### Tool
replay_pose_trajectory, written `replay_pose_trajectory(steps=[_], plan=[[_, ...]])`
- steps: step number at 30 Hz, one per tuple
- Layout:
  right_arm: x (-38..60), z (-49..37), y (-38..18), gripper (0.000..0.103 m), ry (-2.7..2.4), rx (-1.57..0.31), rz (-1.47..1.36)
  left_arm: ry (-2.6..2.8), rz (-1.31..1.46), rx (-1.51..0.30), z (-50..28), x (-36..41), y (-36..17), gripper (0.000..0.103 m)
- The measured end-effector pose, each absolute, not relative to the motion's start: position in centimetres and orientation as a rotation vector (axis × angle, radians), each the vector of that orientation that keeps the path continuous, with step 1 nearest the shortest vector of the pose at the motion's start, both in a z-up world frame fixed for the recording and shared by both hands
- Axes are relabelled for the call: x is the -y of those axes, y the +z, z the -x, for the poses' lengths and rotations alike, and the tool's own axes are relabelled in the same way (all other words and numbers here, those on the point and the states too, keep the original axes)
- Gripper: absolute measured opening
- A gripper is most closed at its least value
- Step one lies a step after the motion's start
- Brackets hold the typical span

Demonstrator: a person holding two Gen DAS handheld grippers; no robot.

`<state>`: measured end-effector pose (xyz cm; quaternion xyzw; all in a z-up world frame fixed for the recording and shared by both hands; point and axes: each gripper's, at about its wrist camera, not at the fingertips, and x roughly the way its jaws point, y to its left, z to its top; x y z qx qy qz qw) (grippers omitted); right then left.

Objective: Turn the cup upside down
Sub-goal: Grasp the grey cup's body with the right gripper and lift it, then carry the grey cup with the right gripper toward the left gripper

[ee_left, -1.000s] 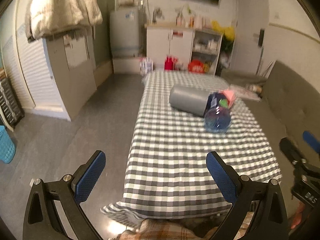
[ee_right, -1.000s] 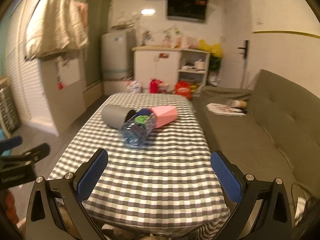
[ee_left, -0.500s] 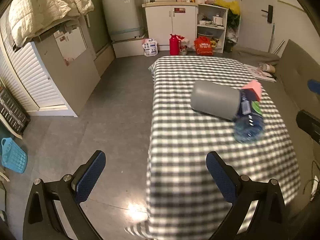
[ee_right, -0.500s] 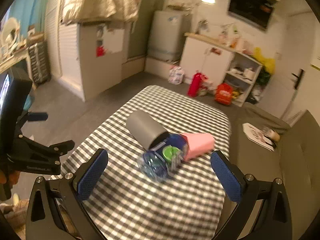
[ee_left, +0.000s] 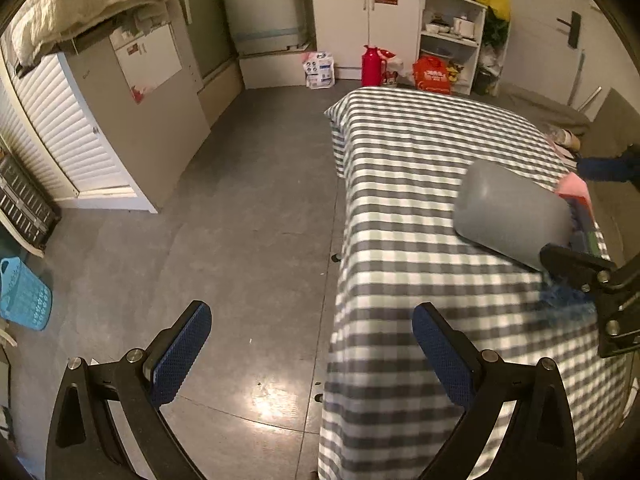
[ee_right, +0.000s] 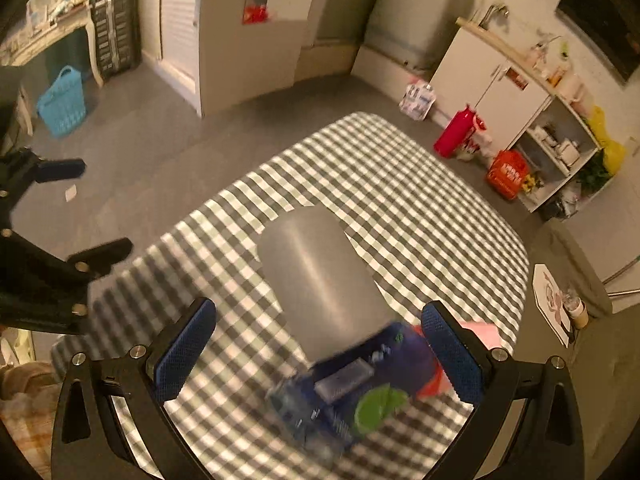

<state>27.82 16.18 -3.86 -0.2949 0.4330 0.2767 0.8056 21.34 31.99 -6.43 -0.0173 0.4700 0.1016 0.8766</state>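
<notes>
A grey cup lies on its side on the checked tablecloth, its mouth toward a blue plastic bottle that lies against it. The cup also shows at the right in the left wrist view. My right gripper is open and hovers above the cup and bottle, its fingers either side of them, not touching. My left gripper is open and empty, over the table's left edge and the floor, left of the cup.
A pink box lies beside the bottle. A grey sofa runs along the table's right side. A blue basket, white cabinets, a red flask and a washer stand around the grey floor.
Both grippers have moved forward and tilted down. The right one came over the cup and bottle; the left one swung left over the table edge. The cup has not moved.
</notes>
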Motion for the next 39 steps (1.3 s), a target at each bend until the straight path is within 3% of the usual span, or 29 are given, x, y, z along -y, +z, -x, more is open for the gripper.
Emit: replay_pose_trajectory(steps=[14,20,30,39], plan=[[-18.4,-32.9,-9.0,0.095,0.602,-1.079,0.679,0.22,0.067,-1.014,-24.0,-33.6,-8.5,0.103],[-19.5,-33.5,-9.9,0.085,0.603,-1.112,0.686,0.227,0.071,-1.03,-23.7,-33.7,-9.1,0.103],[-20.1,-30.5,-3.6,0.077,0.525,-1.018,0.556,0.248,0.07,-0.987,-21.1,-33.6,-5.7,0.103],[-15.9,-21.0,2.5,0.076,0.448,-0.976,0.375,0.237,0.112,-0.906,-16.1,-32.9,-0.9,0.103]])
